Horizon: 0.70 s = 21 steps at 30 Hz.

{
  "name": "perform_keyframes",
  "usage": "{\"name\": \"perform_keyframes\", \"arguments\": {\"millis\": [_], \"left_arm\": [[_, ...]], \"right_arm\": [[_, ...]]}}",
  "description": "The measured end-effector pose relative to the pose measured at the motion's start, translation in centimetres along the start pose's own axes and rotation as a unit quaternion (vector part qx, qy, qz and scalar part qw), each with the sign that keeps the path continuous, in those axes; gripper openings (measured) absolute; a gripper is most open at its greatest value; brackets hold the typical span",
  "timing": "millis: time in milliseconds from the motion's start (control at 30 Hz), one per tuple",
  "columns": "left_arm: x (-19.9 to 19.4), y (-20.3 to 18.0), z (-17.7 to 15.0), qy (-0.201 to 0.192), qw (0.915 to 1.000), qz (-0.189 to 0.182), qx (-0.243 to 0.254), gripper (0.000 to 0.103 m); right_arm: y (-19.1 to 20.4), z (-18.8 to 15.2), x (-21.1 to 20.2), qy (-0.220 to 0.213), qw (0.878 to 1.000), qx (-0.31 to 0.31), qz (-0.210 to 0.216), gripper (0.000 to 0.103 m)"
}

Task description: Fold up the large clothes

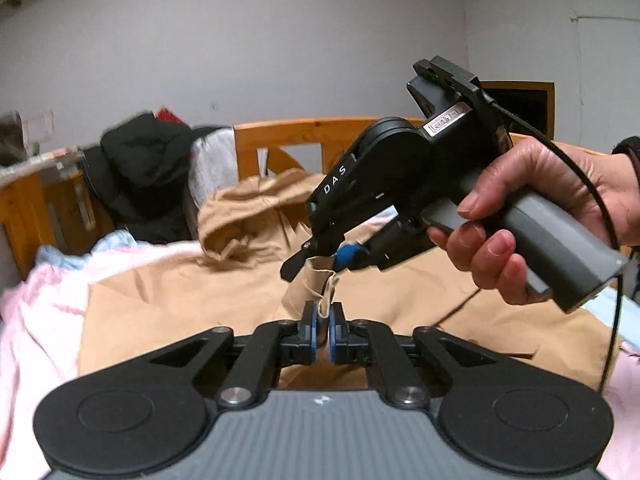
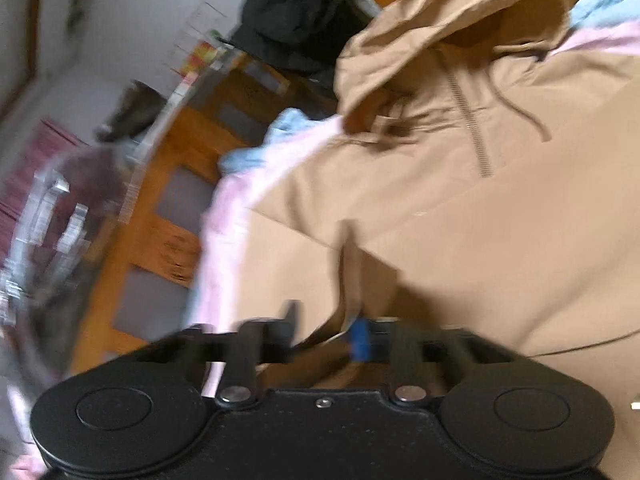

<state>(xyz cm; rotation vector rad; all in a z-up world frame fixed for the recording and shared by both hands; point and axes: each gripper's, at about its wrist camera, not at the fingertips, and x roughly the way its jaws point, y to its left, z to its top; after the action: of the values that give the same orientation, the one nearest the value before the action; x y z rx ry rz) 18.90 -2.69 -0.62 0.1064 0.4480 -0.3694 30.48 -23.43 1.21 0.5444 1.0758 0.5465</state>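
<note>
A: Where's the hoodie [image 1: 168, 300] rn?

B: The tan one's spread flat on the pink bedding [image 1: 40, 320], front side up. The hood [image 2: 440, 20] is at the far end toward the wooden bed frame [image 1: 304, 128]. The half zip [image 2: 472, 128] and drawcord [image 2: 520, 104] are both showing.

A: And my L side?

B: Your left gripper [image 1: 324, 320] is low over the near part of the garment. Its jaws are nearly together, w/ a thin fold of tan cloth pinched between the blue pads [image 1: 313, 322]. That fold is lifted into a small peak above the rest of the fabric.

A: R side?

B: Your right gripper [image 1: 320, 260] is just beyond the left one, angled down and nose to nose w/ it. Your hand [image 1: 540, 220] is wrapped round the grey handle. The same raised bit of cloth runs up between its fingers. The jaws stand apart w/ a clear gap. The right wrist view is blurred, so I can't make out the pads actually pressing on the fabric.

A: Anything else nearby?

B: There's a black jacket [image 1: 148, 172] heaped at the far left by the frame, and light blue bedding [image 1: 116, 240] just in front of it. Neither is touching the grippers.
</note>
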Motion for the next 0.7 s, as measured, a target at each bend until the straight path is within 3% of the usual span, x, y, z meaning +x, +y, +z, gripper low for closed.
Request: {"name": "perform_keyframes", "arguments": {"millis": [33,100,200,367,500,700], "left_arm": [[-0.2,0.0,0.0,0.005,0.9999,-0.009,-0.007,0.010],[-0.6,0.1,0.1,0.004,0.9996,-0.020,-0.018,0.013],[-1.6,0.6,0.2,-0.005,0.9988,-0.030,-0.039,0.034],[-2.5,2.5,-0.3,0.001,0.9971,-0.007,-0.076,0.036],[-2.2,5.2,-1.5,0.037,0.9935,0.048,-0.096,0.037],[-0.1,11.6,-2.8,0.086,0.9779,0.110,-0.155,0.037]], "right_arm": [[-0.1,0.0,-0.1,-0.003,1.000,-0.003,-0.008,0.003],[0.3,0.3,-0.6,-0.013,0.999,-0.026,-0.015,0.001],[2.1,1.1,-2.9,-0.047,0.995,-0.090,-0.006,0.000],[4.2,3.4,-9.2,-0.136,0.977,-0.166,0.014,0.000],[1.8,4.8,-13.0,-0.186,0.971,-0.152,-0.011,0.000],[-7.1,3.9,-13.6,-0.196,0.974,-0.073,-0.085,0.000]]}}
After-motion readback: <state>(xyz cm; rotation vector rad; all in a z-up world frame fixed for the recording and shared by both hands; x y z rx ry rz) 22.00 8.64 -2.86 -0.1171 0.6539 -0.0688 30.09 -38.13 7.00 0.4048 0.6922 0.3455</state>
